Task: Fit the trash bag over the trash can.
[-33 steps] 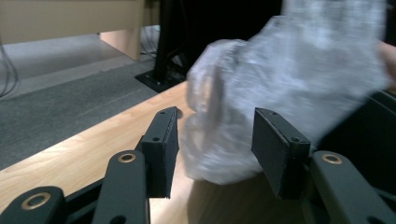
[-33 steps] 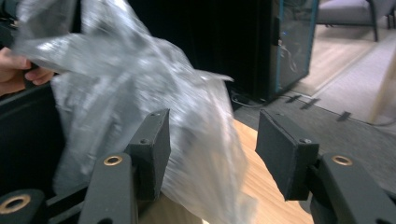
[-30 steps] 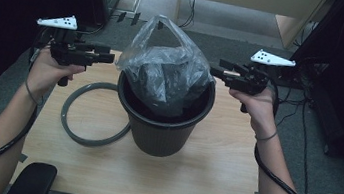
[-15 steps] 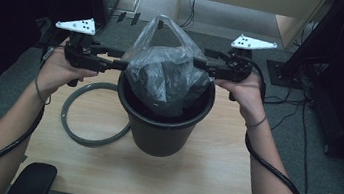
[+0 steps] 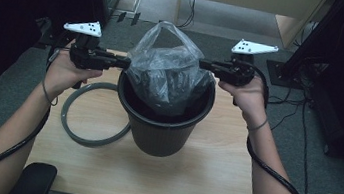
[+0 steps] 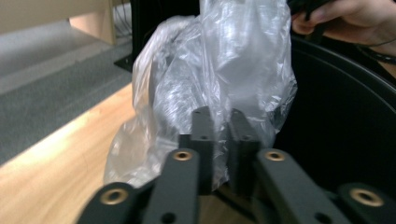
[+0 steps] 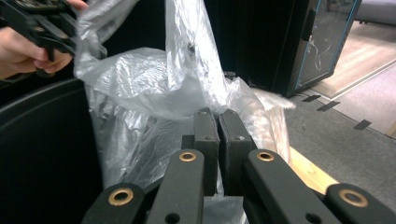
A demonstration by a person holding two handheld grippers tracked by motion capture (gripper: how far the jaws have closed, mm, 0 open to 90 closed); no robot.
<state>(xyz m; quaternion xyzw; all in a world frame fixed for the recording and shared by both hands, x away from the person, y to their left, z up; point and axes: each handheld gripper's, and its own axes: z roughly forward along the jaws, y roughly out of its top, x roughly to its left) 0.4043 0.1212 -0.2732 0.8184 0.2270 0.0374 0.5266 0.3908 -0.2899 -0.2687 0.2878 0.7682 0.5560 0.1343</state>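
Observation:
A clear plastic bag (image 5: pixel 171 71) stands bunched up out of a black bin (image 5: pixel 160 131) in the middle of the wooden table (image 5: pixel 148 184). My left gripper (image 5: pixel 126 63) meets the bag's left side. Its jaws have just been closing and now pinch the film (image 6: pixel 224 60) between them (image 6: pixel 219 114). My right gripper (image 5: pixel 202 64) reaches the bag's right side level with the bin's rim. Its jaws have also just closed, and they clamp a fold of the bag (image 7: pixel 154 79) at their tips (image 7: pixel 215 113). The bin's dark wall (image 6: pixel 345 116) lies beside the left jaws.
A grey ring (image 5: pixel 86 138) lies flat on the table left of the bin. Black cabinets and cables stand on the floor beyond the table's far edge. In the right gripper view, the other hand and its gripper (image 7: pixel 37 28) show at top left.
Both grippers have moved inward from the sides to the bag, and their jaws have gone from open to shut on the film. The bag's top is now pulled slightly taller.

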